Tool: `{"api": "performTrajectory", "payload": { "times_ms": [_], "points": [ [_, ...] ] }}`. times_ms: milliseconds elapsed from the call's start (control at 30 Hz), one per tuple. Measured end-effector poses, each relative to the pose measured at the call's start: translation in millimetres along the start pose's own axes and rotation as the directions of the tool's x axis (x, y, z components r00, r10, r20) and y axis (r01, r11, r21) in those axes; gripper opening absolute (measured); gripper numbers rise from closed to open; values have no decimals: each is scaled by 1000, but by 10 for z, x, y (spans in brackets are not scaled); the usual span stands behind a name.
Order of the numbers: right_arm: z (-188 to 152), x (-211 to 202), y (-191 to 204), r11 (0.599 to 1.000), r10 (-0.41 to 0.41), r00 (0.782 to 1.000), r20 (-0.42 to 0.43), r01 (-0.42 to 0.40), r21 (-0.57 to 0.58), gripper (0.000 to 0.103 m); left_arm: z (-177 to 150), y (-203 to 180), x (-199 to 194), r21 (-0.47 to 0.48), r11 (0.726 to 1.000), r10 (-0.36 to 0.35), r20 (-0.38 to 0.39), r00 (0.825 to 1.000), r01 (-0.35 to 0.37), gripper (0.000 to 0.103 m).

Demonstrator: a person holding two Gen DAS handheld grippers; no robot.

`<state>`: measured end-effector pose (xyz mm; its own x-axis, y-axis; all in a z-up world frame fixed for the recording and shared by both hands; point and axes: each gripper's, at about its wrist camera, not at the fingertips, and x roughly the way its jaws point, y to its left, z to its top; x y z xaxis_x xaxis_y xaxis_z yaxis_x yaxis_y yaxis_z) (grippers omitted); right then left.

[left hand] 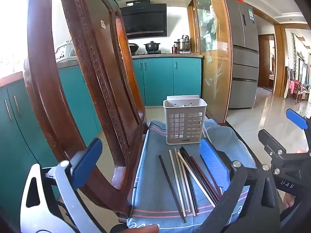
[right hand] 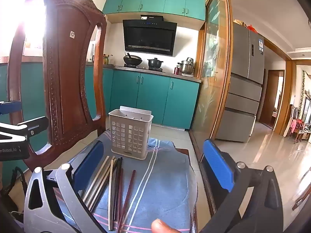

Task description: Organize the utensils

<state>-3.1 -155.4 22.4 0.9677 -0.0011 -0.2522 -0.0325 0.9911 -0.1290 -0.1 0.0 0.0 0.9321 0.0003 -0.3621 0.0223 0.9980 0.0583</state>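
The chopsticks (left hand: 186, 178) lie loose in a messy pile on a blue cloth (left hand: 155, 203) over a chair seat. The grey basket (left hand: 184, 120) stands upright just past their far ends, and it looks empty. Both tools are wide open and hold nothing. The left hand-held gripper (left hand: 149, 167) hangs over the pile. The right hand-held gripper (right hand: 153, 167) hangs near the pile too, with most sticks by its left finger. A good next move is to pick one stick on the edge of the pile, close on its middle, lift it, then tip it upright and drop it into the basket.
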Motion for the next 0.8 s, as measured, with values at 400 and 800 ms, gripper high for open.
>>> {"api": "performTrajectory", "payload": {
  "times_ms": [400,800],
  "points": [
    [14,-19,41,1000,4,1000,14,-4,1,100,-7,43,-88,-8,1000,9,13,1000,-9,99],
    [43,-35,38,1000,22,999,24,-22,-4,100,-16,-23,11,7,1000,2,-10,1000,-2,99]
  ]
}}
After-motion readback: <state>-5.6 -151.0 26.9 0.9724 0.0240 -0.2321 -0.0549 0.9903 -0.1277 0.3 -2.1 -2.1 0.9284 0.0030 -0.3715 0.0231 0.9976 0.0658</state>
